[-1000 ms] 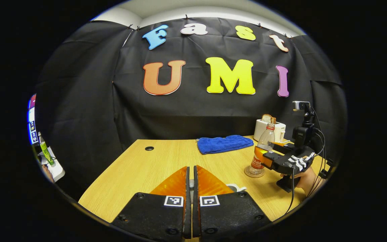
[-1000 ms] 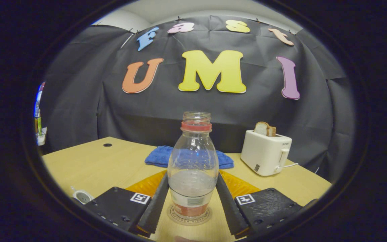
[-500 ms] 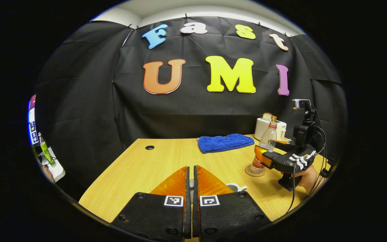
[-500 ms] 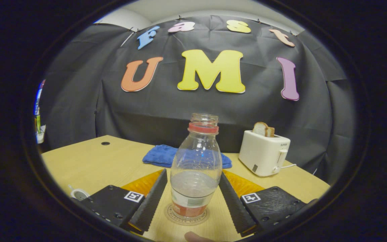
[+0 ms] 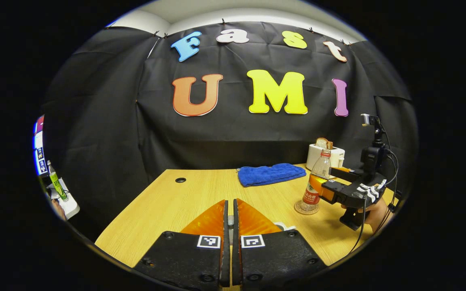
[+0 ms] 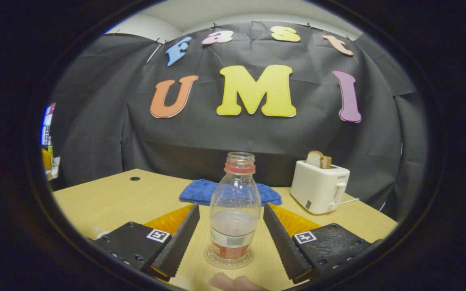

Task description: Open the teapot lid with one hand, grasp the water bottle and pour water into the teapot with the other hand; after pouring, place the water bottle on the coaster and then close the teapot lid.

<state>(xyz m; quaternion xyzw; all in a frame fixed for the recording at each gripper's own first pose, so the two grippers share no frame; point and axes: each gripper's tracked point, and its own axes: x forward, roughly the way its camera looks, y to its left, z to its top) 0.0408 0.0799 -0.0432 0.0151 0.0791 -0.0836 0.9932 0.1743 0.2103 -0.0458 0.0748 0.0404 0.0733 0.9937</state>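
Right gripper view: your right claw (image 6: 231, 226) stood apart around the water bottle (image 6: 235, 210) on its coaster (image 6: 228, 262); left claw (image 5: 228, 220) together, probably pinching the lid; lower it squarely.

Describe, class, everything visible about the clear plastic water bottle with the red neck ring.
The clear plastic water bottle stands upright on a round coaster on the wooden table. It has no cap, a red neck ring, a label band low on the body, and water filling roughly its lower part. The right gripper is open around it, fingers clear of both sides.
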